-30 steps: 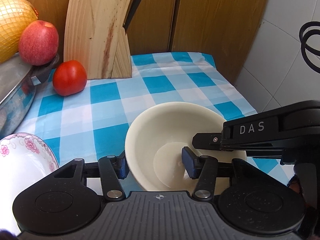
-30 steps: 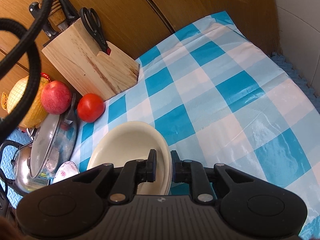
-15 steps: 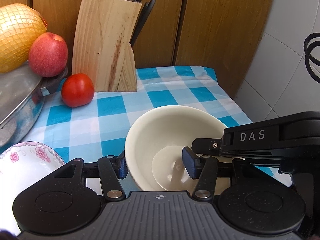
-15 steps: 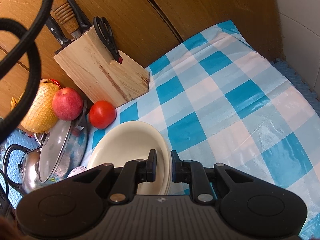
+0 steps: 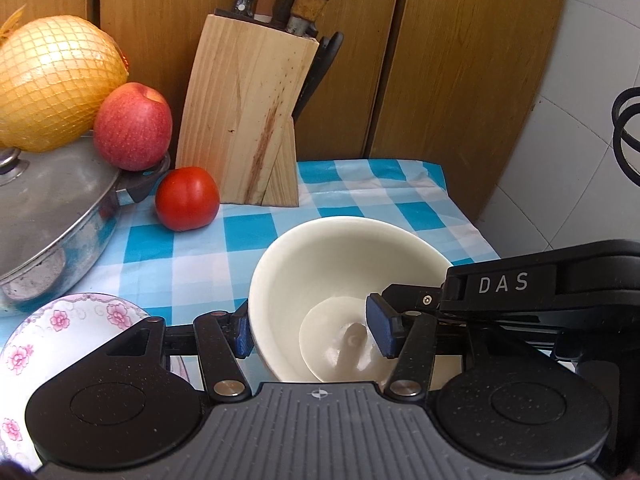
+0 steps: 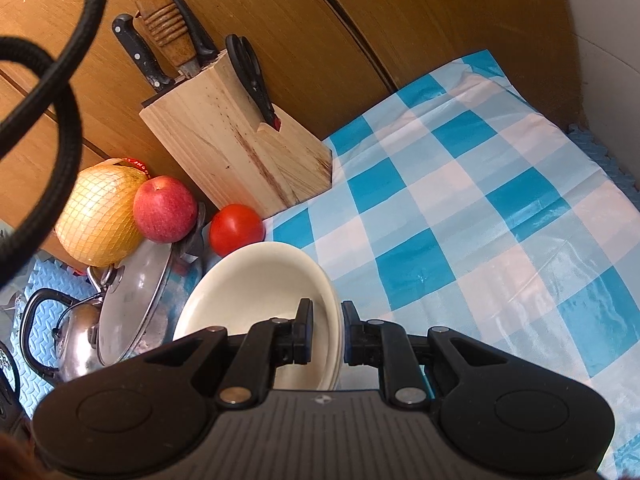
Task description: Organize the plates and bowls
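Cream bowl (image 6: 256, 288) in right hand-held gripper (image 6: 326, 338)

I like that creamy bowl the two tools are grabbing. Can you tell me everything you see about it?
The cream bowl is plain, smooth and glossy, like glazed ceramic, with a round flat bottom and empty inside. It is tilted. The right tool is shut on its rim, one finger inside and one outside. The left tool has its blue pads on either side of the opposite wall, spread wider than the wall. Behind it lies the blue checked cloth; whether the bowl touches it cannot be seen.
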{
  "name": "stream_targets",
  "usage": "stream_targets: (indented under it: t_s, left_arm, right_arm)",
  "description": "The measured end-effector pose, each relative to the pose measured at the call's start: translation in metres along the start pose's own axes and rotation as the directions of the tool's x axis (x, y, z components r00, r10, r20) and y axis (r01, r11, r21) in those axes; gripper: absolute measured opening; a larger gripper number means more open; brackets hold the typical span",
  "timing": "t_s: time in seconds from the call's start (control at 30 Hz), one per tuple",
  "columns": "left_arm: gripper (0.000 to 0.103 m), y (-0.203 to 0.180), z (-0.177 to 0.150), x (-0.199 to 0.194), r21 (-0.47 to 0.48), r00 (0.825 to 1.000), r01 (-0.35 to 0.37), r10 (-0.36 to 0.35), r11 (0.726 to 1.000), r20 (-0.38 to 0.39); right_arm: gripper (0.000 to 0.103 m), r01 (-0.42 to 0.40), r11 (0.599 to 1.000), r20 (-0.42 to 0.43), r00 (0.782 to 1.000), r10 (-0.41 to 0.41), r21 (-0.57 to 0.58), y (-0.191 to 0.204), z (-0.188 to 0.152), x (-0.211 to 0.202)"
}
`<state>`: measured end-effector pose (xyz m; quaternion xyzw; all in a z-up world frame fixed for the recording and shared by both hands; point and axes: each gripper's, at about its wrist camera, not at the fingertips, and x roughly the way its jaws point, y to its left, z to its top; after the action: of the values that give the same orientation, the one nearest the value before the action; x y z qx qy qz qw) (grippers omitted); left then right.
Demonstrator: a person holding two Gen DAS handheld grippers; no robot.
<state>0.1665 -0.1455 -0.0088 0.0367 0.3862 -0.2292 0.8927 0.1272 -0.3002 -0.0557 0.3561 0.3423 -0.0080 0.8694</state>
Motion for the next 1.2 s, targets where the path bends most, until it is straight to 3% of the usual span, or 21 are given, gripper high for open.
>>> stream_targets:
  t_s: [1.2]
  left_arm:
    - [0.064,0.054,-0.002,-0.056,-0.084,0.993,-0.086,0.092,0.993,0.078]
  right_arm:
    - [0.016,-0.085,0.993,-0.004,0.996,0.085,-0.084,0.074,-0.024,0.003]
